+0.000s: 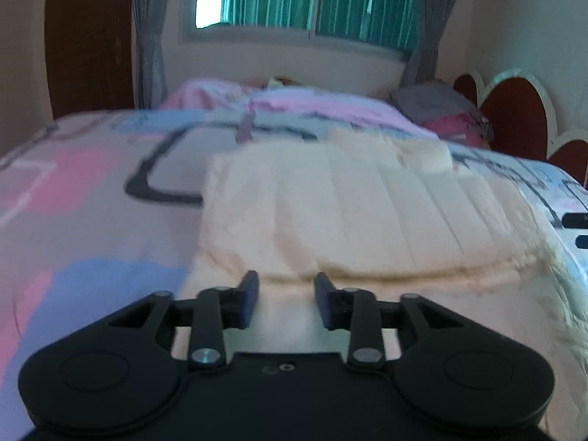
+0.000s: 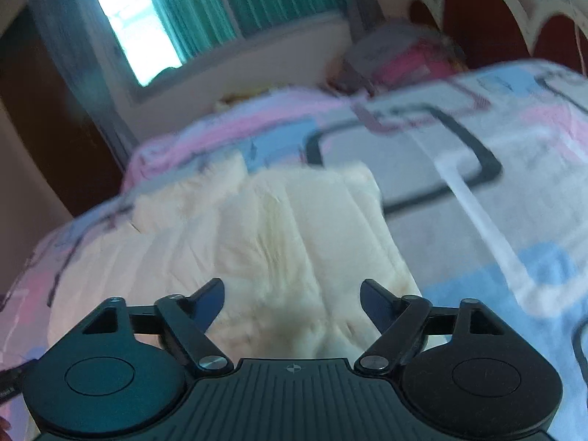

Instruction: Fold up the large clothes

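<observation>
Cream garment [image 1: 349, 213] folded on patterned bedspread [image 1: 92, 191], both jaws empty

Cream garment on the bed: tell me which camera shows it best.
The left wrist view: the cream garment lies nearly whole, its folded edge visible. The right wrist view shows it blurrier and partly hidden behind the gripper.

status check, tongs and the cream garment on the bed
Left tongs open, empty. Right tongs wide open, empty. Cream garment lies folded on patterned bedspread. Nothing in the way.
</observation>
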`<state>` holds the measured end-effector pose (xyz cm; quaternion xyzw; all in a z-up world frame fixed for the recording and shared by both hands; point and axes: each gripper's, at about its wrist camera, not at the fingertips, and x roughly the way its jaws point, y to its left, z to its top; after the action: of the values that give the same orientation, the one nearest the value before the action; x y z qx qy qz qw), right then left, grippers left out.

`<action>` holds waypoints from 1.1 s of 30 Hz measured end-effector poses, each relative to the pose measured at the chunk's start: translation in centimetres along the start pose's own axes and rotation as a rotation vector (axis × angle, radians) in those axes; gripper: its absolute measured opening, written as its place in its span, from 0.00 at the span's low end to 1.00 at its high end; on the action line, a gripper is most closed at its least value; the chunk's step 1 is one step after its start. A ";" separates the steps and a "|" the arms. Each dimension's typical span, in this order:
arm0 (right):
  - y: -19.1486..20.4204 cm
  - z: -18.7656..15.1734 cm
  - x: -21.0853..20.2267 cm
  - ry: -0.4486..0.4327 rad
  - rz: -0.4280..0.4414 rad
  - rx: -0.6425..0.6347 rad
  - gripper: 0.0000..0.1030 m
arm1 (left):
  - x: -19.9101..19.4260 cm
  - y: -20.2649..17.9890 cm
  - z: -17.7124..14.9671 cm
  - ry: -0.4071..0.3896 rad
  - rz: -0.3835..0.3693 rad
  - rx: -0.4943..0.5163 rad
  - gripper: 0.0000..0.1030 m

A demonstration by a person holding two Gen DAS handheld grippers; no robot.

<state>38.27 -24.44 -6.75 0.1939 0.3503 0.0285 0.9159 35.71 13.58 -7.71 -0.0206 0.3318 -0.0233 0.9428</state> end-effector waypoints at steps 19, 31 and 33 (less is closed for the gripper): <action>0.8 -1.2 5.6 0.143 0.033 -0.043 0.12 | 6.9 0.4 0.7 0.070 -0.047 0.065 0.37; 6.9 3.4 9.4 0.024 -0.048 -0.311 0.59 | 10.9 -1.0 7.6 0.001 -0.073 0.118 0.78; 6.4 2.9 12.0 0.097 -0.113 -0.331 0.59 | 13.4 -0.7 7.6 0.058 -0.072 0.114 0.82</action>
<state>49.80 -17.29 -9.95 0.0190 0.3948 0.0437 0.9175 50.88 12.32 -10.10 0.0219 0.3563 -0.0769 0.9309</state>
